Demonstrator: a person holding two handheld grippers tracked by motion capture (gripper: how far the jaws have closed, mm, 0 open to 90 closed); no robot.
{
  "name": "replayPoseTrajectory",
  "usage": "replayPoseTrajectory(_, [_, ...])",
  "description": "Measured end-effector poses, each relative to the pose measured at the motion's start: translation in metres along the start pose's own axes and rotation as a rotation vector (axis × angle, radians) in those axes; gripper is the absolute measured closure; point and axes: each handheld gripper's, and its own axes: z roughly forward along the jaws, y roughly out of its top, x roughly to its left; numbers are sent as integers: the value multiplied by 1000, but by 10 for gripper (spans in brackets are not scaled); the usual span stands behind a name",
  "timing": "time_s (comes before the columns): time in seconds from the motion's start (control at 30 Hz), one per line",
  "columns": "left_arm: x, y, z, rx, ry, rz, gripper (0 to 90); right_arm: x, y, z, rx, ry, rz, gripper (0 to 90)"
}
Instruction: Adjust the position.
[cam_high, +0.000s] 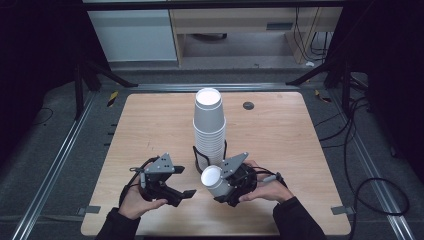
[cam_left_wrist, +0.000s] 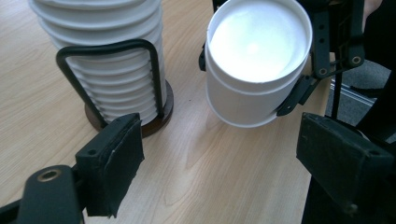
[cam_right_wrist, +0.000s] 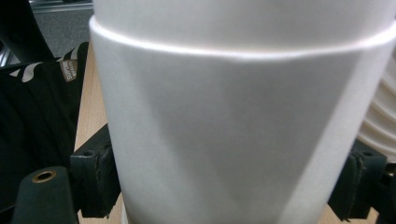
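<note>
Cup (cam_high: 214, 181): one, clamped by the right gripper (cam_high: 231, 184) near the table's (cam_high: 150, 125) front edge, tilted beside the stack (cam_high: 209, 127) for separating; left gripper (cam_high: 175, 192) spread wide, empty.

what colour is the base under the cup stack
Dark brown, a round base beneath the white cup stack; it shows best in the left gripper view.
</note>
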Motion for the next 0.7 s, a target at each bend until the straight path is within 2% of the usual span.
replayPoseTrajectory(0.7, [-5,7,18,31,-48,11,117,3,10,16,22,16,-35,155])
